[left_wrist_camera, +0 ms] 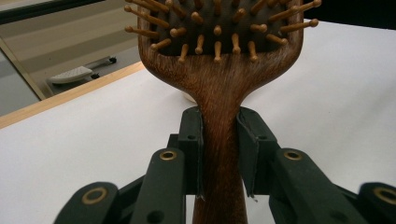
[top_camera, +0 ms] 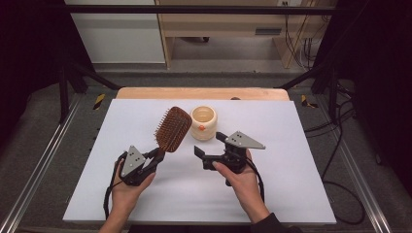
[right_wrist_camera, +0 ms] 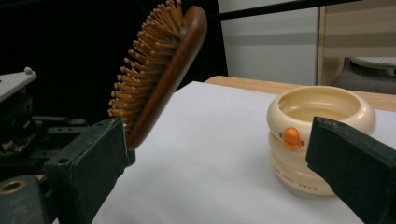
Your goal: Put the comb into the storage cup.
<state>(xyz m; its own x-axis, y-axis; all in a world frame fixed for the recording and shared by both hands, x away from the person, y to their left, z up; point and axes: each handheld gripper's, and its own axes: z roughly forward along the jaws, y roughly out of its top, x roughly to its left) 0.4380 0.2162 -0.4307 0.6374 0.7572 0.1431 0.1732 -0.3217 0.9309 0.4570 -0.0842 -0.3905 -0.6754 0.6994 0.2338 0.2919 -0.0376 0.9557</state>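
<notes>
A brown wooden hairbrush with wooden bristles is held up at a slant over the white mat, its head leaning toward the cup. My left gripper is shut on its handle, the pads pressed on both sides. A cream ribbed cup with an orange dot stands upright behind it. My right gripper is open, with nothing between its jaws, just right of the brush and in front of the cup. In the right gripper view the brush rises at the left.
A white mat covers the table, with a wooden edge at the back. Metal rails run along both sides. Shelving and cables stand beyond the table.
</notes>
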